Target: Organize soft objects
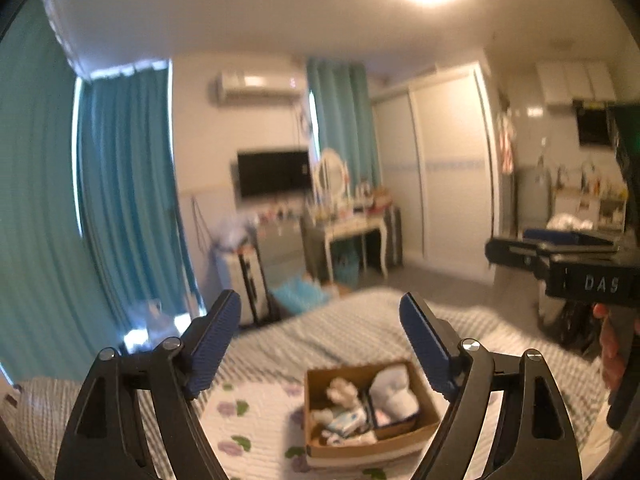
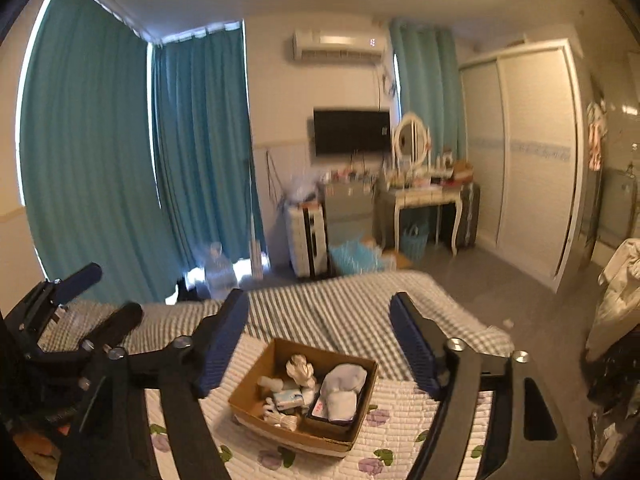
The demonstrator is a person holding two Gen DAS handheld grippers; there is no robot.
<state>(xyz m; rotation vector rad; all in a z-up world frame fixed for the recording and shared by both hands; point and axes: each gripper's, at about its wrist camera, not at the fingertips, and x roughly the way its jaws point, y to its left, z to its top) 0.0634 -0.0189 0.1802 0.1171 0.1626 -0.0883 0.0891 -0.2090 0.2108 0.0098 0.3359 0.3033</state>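
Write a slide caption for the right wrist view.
Open right gripper held above a cardboard box of soft items on the bed, left gripper alongside.

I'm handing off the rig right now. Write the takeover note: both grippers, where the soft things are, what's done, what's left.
Left gripper: jaws wide open, empty, raised above the bed.
Right gripper: jaws wide open, empty, also raised.
Cardboard box sits on the floral quilt on the bed, between both grippers' fingers in view.
Inside: white folded cloth on the right, small soft white pieces and a packet loose on the left.
Done: nothing clearly sorted.
Left: pick and arrange the loose pieces.
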